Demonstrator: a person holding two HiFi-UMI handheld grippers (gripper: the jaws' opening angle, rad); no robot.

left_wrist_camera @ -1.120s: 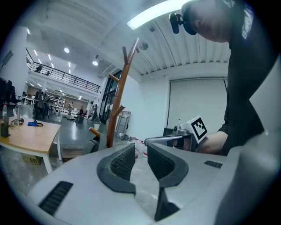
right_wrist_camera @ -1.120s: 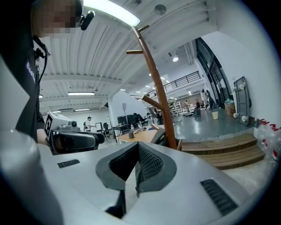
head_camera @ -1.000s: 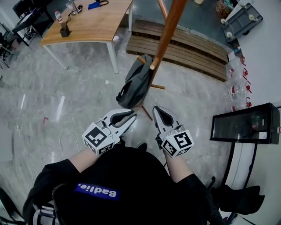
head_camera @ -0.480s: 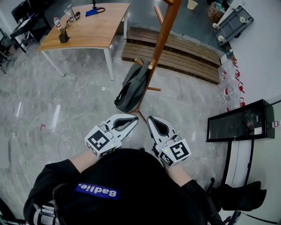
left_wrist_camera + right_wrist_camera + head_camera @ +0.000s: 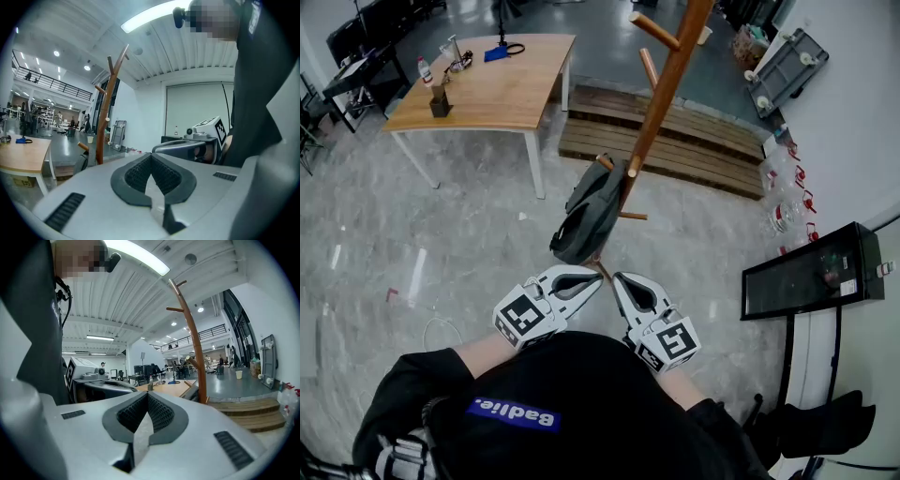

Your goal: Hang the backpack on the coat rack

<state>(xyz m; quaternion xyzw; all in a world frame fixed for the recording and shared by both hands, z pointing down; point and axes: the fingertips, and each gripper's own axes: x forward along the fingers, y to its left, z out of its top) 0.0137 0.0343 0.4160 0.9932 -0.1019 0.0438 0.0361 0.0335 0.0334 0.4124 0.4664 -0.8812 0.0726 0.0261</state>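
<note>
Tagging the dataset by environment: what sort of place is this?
Probably an open lab or workshop hall: high ribbed ceiling with a mezzanine railing, and a wooden table on bare polished floor.

You work in bright, even light that comes from above. In the head view the glossy floor (image 5: 384,216) carries pale streaks of glare toward 9 o'clock, shadows are weak, and straight lines bend near the edges. Each gripper view is a round fisheye picture with black corners. A long ceiling lamp (image 5: 150,18) burns white at 12 o'clock in the left gripper view, and a second lamp (image 5: 140,258) does so in the right one. The left tool (image 5: 151,155) and the right tool (image 5: 147,394) look slightly soft close to the lens.
</note>
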